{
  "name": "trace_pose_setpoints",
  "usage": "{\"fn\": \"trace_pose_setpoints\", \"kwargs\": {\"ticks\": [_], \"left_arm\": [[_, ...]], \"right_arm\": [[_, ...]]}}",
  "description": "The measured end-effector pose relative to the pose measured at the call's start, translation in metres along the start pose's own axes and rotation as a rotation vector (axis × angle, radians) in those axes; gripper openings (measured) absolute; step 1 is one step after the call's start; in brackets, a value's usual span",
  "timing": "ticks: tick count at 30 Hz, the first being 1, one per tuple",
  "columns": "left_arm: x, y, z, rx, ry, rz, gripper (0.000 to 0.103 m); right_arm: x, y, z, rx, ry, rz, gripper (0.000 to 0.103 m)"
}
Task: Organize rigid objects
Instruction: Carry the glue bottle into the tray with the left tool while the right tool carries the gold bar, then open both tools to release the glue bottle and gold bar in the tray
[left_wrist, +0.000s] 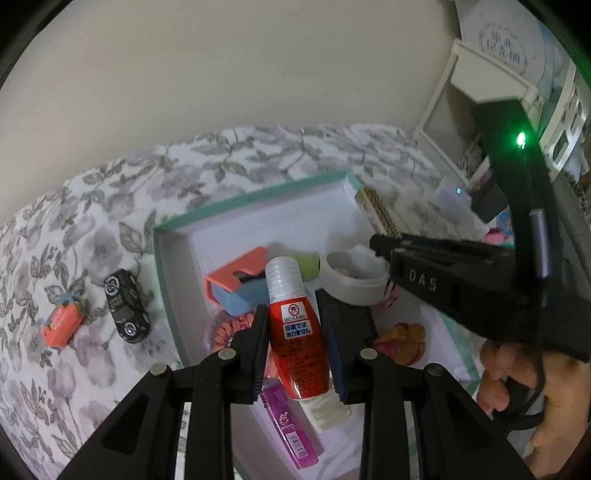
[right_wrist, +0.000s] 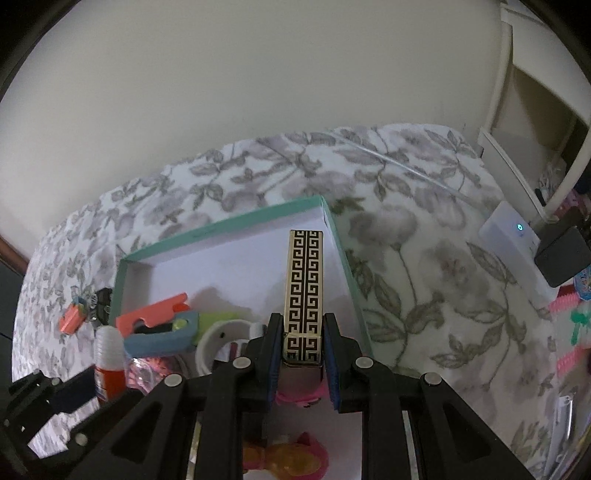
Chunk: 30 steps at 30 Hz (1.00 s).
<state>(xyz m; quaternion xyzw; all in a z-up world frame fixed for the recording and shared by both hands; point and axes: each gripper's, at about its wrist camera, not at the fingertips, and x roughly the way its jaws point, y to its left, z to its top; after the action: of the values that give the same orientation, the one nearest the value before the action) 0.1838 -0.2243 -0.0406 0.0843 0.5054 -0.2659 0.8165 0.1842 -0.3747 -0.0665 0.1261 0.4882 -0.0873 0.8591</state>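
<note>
My left gripper (left_wrist: 295, 325) is shut on a red bottle with a clear cap (left_wrist: 295, 325), held over the teal-rimmed white box (left_wrist: 255, 195). My right gripper (right_wrist: 301, 336) is shut on a gold box with a black key pattern (right_wrist: 304, 280), held over the same teal box (right_wrist: 221, 225) near its right wall. The box holds a coral and blue stapler (left_wrist: 240, 284), a white tape ring (left_wrist: 351, 284), a green item (left_wrist: 308, 264), a purple lighter (left_wrist: 291, 432) and an orange and pink toy (left_wrist: 402, 338). The right gripper also shows in the left wrist view (left_wrist: 380, 245).
A black toy car (left_wrist: 125, 304) and a small orange pack (left_wrist: 61, 321) lie on the floral cloth left of the box. A white device with a blue light (right_wrist: 511, 230), a black block (right_wrist: 561, 258) and pink combs (right_wrist: 565, 302) sit at the right, near white shelving.
</note>
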Motion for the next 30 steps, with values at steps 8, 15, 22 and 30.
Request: {"fn": "trace_pose_setpoints", "kwargs": {"ticks": [8,15,22,30], "left_arm": [[0.017,-0.003,-0.005,0.0,0.044,0.013,0.031],[0.019,0.0,-0.004,-0.015,0.054,0.01,0.03],[0.009,0.002,0.0,-0.023,0.038,-0.003,0.041],[-0.017,0.018,0.007,-0.064,-0.023,-0.008,0.041]], "right_arm": [[0.001,-0.003,0.0,0.018,0.01,0.004,0.022],[0.002,-0.001,0.0,0.01,0.012,-0.014,0.025],[-0.001,0.0,0.001,-0.004,0.004,-0.031,0.025],[-0.021,0.004,0.007,-0.018,-0.05,-0.047,0.025]]}}
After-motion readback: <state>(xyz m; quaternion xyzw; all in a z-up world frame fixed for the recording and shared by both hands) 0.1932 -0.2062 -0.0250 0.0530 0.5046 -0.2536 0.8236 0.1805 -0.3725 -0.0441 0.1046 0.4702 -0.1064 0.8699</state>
